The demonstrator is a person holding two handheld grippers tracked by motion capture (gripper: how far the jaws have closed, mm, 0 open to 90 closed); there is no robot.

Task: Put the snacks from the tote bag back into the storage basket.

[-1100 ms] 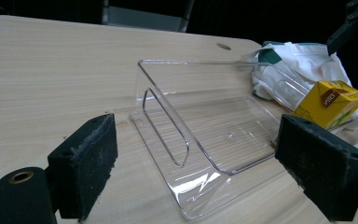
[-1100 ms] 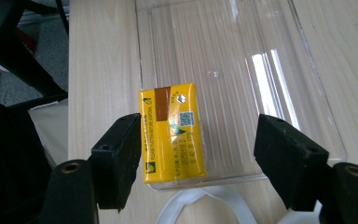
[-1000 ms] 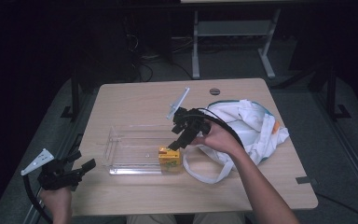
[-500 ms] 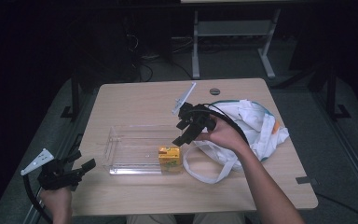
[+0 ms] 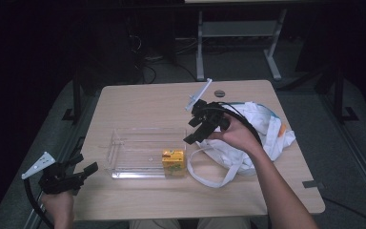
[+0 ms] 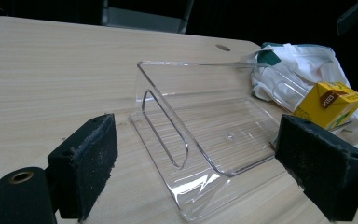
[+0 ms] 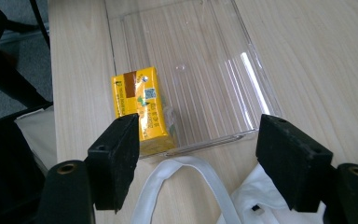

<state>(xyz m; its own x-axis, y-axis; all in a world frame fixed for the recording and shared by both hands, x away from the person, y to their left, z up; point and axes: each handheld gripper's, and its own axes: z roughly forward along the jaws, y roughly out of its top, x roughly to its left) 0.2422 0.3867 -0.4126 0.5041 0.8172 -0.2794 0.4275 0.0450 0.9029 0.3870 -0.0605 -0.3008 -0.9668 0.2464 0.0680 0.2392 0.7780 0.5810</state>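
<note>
Vs 1 s ago: right gripper (image 5: 196, 132) is sitting higher and further toward 1 o'clock, off the carton (image 5: 174, 162) it was hovering over. Carton, tray (image 5: 124, 153), bag (image 5: 262, 136) and left gripper (image 5: 78, 171) are lying where they were.

Count: 2 grippers, 1 clear tray, 1 yellow carton, 1 white bag, 1 table (image 5: 143, 102).

Right gripper: jaws wide apart, nothing between them, hanging in the air above the tray's 3 o'clock end and pointing down toward 7 o'clock. In the right gripper view the carton (image 7: 142, 108) is standing inside the tray (image 7: 242, 70) at one end wall, w/ a bag strap (image 7: 186, 170) on the wood just outside that wall.

Left gripper: jaws also apart and empty, held at the table's 8 o'clock corner, aiming along the tray (image 6: 200, 140) toward the carton (image 6: 328, 103) at its far end, bag (image 6: 284, 70) behind.

Room: the table's 12 o'clock half is bare wood between the tray and the far edge. Bag is taking up the 3 o'clock side, reaching close to that edge. A bare strip is running along the 6 o'clock edge.
</note>
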